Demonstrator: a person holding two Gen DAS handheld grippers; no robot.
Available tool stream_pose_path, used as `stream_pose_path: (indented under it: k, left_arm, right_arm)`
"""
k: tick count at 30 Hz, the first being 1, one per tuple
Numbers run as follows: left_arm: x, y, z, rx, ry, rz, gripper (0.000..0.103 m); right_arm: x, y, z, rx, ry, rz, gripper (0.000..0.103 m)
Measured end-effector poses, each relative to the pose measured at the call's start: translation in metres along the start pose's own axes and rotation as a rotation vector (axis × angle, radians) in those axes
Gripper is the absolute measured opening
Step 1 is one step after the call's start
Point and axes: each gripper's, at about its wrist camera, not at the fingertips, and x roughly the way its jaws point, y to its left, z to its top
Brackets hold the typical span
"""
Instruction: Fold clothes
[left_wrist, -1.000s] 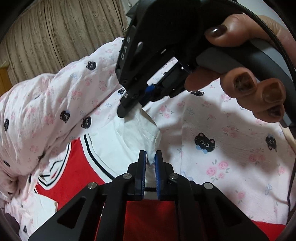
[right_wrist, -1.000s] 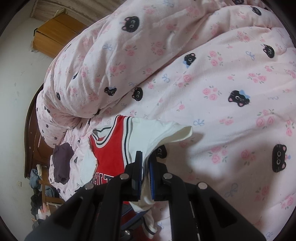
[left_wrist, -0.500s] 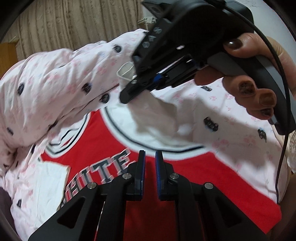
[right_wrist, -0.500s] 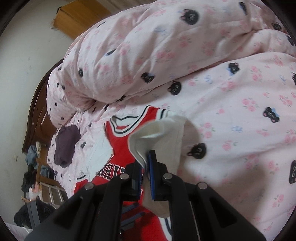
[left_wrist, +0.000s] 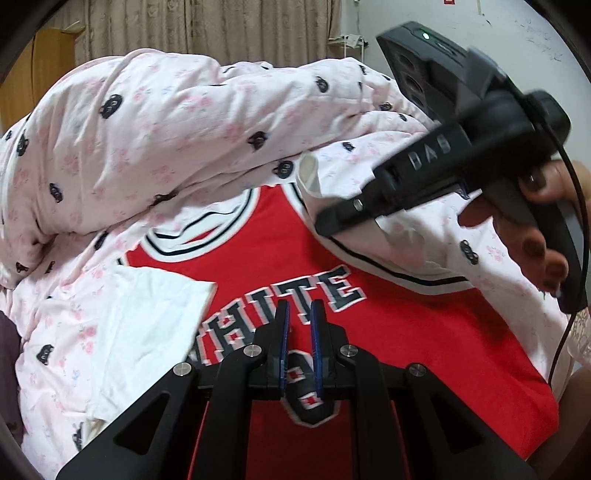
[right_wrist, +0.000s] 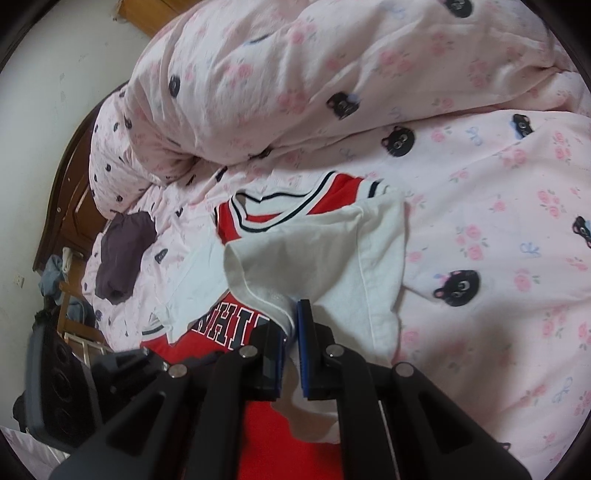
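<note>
Right gripper (right_wrist: 292, 321) stays clamped on the white sleeve (right_wrist: 332, 254), now carried over the red jersey (left_wrist: 369, 332). Left gripper (left_wrist: 298, 317): fingers near together, now holding nothing; a second ago they pinched cloth.

Right gripper (right_wrist: 291, 321) pinched tight, left gripper (left_wrist: 298, 325) nearly closed, both angled downward

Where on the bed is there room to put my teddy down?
Free: the flat sheet beside the white sleeve. Crowded: the middle, under the red shirt; behind it the heaped quilt; a dark cloth lies at the far edge.
</note>
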Motion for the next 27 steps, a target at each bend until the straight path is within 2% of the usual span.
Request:
stream_pose_path:
  k: [6,10,21,22,24,26,27]
  left_arm:
    - [0.006,0.018,-0.001,-0.014,0.009,0.029,0.011]
    - [0.011,0.027,0.001,-0.038,0.009,0.031,0.025]
    - [0.024,0.038,0.001,-0.093,0.049,0.024,0.026]
    - [0.024,0.039,0.001,-0.098,0.053,0.028,0.027]
    - [0.024,0.043,0.002,-0.111,0.059,0.038,0.03]
    - [0.024,0.049,0.002,-0.131,0.058,0.043,0.031]
    - [0.024,0.052,0.003,-0.142,0.057,0.045,0.032]
  right_arm:
    - [0.02,0.007,-0.005,-0.023,0.039,-0.029,0.008]
    - [0.03,0.006,-0.007,-0.021,0.056,-0.04,0.009]
    - [0.05,0.015,-0.011,-0.06,0.082,-0.093,0.011]
    - [0.051,0.018,-0.012,-0.077,0.084,-0.104,0.013]
    - [0.052,0.024,-0.014,-0.118,0.086,-0.116,0.023]
    - [0.052,0.032,-0.016,-0.159,0.082,-0.117,0.038]
    - [0.052,0.036,-0.018,-0.178,0.078,-0.116,0.041]
